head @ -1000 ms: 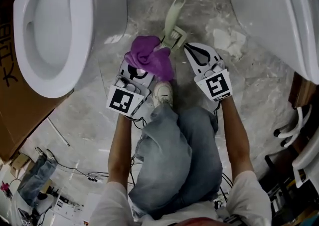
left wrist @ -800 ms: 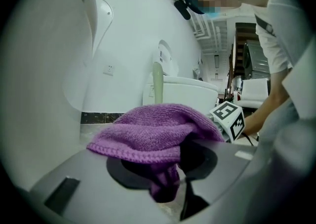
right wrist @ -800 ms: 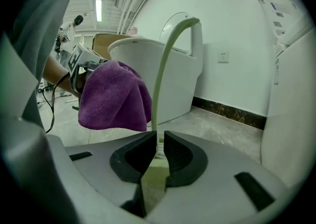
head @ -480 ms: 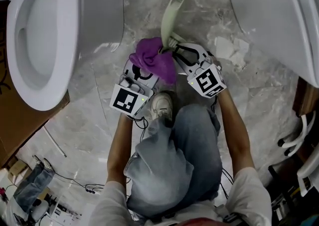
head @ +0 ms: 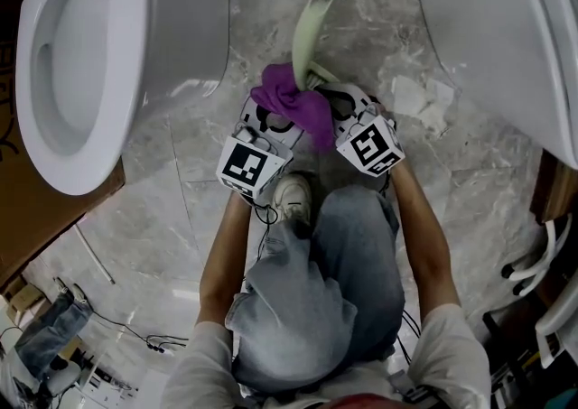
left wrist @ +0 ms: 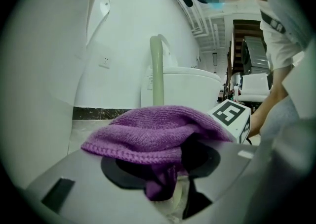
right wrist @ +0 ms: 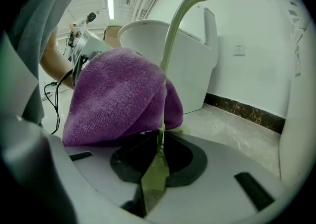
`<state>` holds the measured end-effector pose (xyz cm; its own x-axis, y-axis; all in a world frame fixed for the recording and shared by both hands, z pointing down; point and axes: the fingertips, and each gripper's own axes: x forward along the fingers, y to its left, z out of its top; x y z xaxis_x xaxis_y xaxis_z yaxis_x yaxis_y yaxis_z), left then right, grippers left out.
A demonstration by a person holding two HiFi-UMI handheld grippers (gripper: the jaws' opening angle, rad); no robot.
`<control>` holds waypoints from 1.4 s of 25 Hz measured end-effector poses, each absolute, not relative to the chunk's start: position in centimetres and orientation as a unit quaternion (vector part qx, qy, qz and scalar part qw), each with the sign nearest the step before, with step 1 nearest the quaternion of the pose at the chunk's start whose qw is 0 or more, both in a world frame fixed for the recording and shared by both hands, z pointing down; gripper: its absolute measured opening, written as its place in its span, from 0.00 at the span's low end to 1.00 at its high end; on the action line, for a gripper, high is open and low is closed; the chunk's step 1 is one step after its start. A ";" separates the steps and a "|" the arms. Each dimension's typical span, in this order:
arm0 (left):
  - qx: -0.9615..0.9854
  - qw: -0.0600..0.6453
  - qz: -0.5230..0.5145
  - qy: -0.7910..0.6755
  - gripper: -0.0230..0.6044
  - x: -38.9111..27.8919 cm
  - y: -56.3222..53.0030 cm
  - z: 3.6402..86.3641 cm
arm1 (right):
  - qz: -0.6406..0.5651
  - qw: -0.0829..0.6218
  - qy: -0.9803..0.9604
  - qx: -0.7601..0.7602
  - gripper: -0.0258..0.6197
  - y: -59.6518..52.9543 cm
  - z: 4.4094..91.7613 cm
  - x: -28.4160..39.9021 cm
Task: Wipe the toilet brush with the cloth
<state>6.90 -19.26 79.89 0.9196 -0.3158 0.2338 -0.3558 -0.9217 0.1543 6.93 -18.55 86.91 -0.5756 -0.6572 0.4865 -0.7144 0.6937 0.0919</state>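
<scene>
Over the last second you've drawn your hands together. The left tongs [left wrist: 173, 196], clamped on a fold of the purple cloth [head: 291, 98], now sit just beside the right tongs [right wrist: 154, 168], which pinch the flat lower end of the pale green toilet brush [head: 307, 28] over the floor [head: 203, 209]. The cloth now lies against the stem, so a wiping stroke along it looks ready to begin.

Grey marble floor [head: 203, 190], one toilet [head: 135, 46] upper left, another toilet [head: 488, 37] upper right, loose cables [head: 135, 337] lower left.
</scene>
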 end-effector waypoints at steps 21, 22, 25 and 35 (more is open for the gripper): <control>0.975 0.101 0.051 -0.189 0.26 8.6 -21.4 74.3 | 0.051 0.255 -0.887 0.381 0.09 -18.6 86.8 6.9; 0.976 0.102 0.045 -0.188 0.26 8.6 -21.6 73.4 | 0.051 0.256 -0.887 0.382 0.09 -18.6 86.8 7.0; 0.978 0.097 0.034 -0.184 0.26 8.8 -22.2 70.8 | 0.052 0.258 -0.887 0.380 0.09 -18.6 86.9 7.0; 0.981 0.087 0.000 -0.173 0.35 9.8 -24.4 63.7 | 0.053 0.263 -0.887 0.377 0.09 -18.7 87.0 6.9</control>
